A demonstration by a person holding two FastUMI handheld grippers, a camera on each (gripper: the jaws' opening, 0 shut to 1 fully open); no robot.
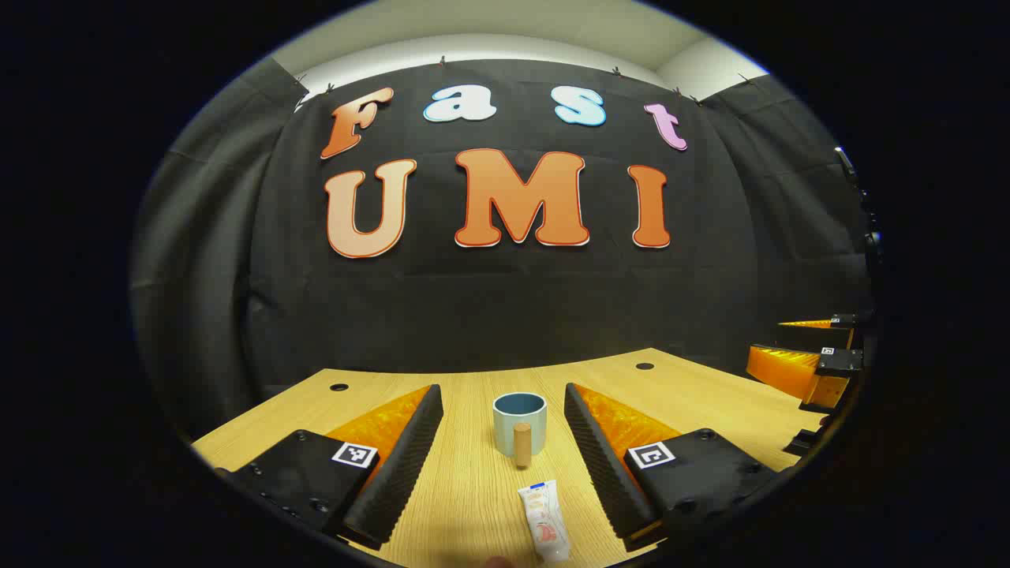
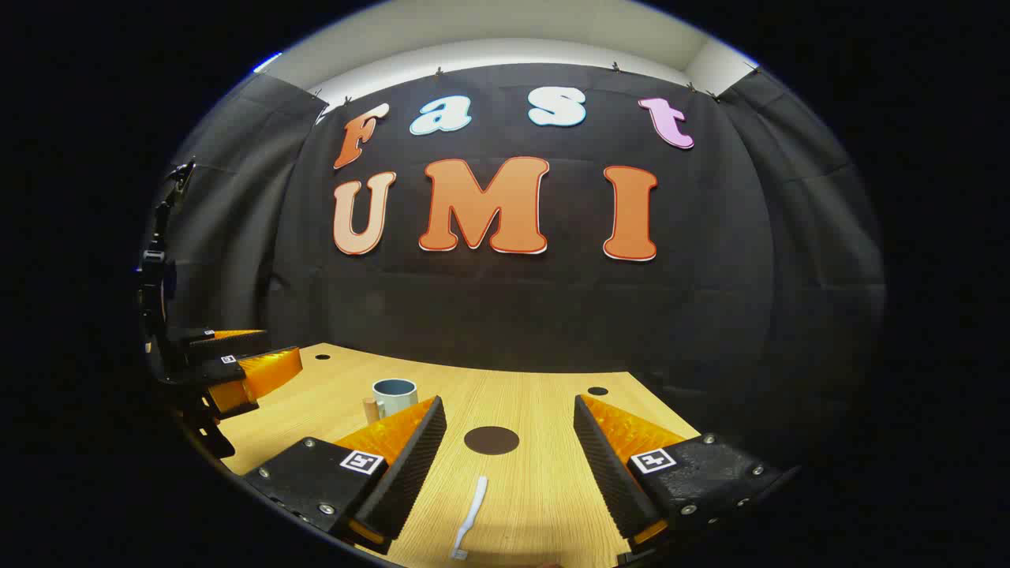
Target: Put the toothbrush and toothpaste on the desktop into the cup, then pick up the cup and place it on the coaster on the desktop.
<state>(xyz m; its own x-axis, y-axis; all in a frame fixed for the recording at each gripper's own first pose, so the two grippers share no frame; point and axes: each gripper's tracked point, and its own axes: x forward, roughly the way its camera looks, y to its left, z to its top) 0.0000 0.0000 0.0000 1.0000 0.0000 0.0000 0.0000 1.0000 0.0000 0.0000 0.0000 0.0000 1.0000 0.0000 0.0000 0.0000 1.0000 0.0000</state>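
- The toothpaste [image 1: 545, 522] is a small white tube lying flat on the wooden table [image 1: 710, 394], near the bottom of the left gripper view, its cap end pointing toward the cup.
- The cup [image 1: 520, 422] stands upright beyond the tube, apart from it, pale blue-grey with a wooden peg-like handle facing the camera; nothing can be seen sticking out of it.
- In the right gripper view the same cup [image 2: 392, 396] stands to the left, partly behind one finger of the right tongs.
- The toothbrush [image 2: 470, 517] is white and lies flat on the table at the bottom of the right gripper view, running roughly away from the camera.
- The coaster [image 2: 491, 439] is a dark round disc lying flat past the far end of the toothbrush, not touching it, and bare on top.
- The left tongs [image 1: 503, 457] hang above the table with their fingers wide apart, holding nothing; the cup and the tube sit in the gap between them, touching neither.
- The right tongs [image 2: 509, 461] are likewise spread wide and empty, with the toothbrush and coaster framed between the fingers.
- Each tongs appears at the edge of the other's view, beside the table.
- A black cloth wall [image 2: 513, 315] stands behind the table.
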